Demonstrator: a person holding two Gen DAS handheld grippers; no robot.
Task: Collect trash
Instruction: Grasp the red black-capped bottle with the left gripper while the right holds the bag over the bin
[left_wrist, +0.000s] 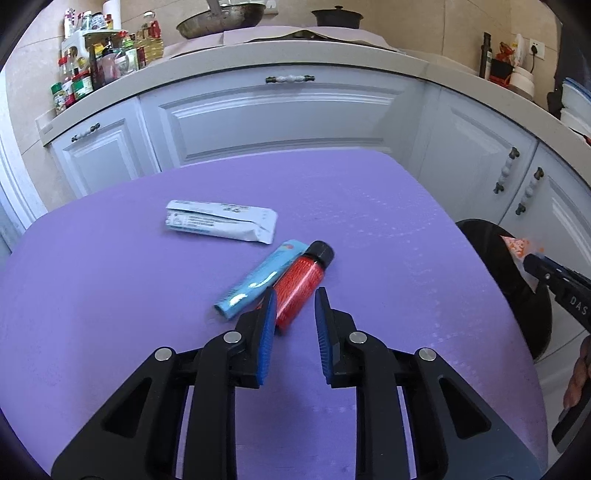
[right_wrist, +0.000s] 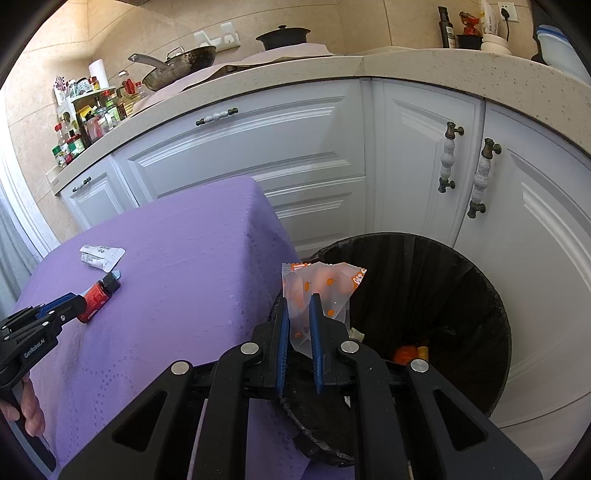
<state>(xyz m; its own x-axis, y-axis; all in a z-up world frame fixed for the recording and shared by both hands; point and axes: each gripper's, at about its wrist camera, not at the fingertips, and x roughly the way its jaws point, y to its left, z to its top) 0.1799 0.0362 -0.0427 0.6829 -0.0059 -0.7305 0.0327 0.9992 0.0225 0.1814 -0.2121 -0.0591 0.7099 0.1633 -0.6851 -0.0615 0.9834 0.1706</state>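
Left gripper (left_wrist: 295, 295): hangs low over the purple bench (left_wrist: 110, 332), pointing down at the red tube; fingers at a narrow gap, not clamped; the left pad lies against the tube's lower end, the right pad stands clear of it with bare cloth showing between
Red tube (left_wrist: 297, 286): lies flat on the bench, black cap pointing away toward the cabinets, its tail end reaching in between the left fingers; touches the blue tube along one side
Blue tube (left_wrist: 258, 277): light blue, lies flat just left of the red one, slanted the same way
White tube (left_wrist: 221, 220): flattened and creased, lies on the bench beyond the other two, apart from them
Right gripper (right_wrist: 299, 299): fingers pinched tight on the wrapper, held over the near rim of the bin
Wrapper (right_wrist: 321, 284): clear plastic with orange print, stands up crumpled out of the right fingers, its top over the bin's mouth
Bin (right_wrist: 461, 280): black, round, lined with a dark bag, stands on the floor just beside the bench's corner and in front of white cabinet doors (right_wrist: 417, 166); something orange and yellow lies at its bottom
Hand (right_wrist: 31, 406): seen in part at the left gripper's handle, right wrist view
Worktop behind: a pan (right_wrist: 177, 68), a dark pot (right_wrist: 282, 37), a rack of bottles and jars (right_wrist: 88, 118)
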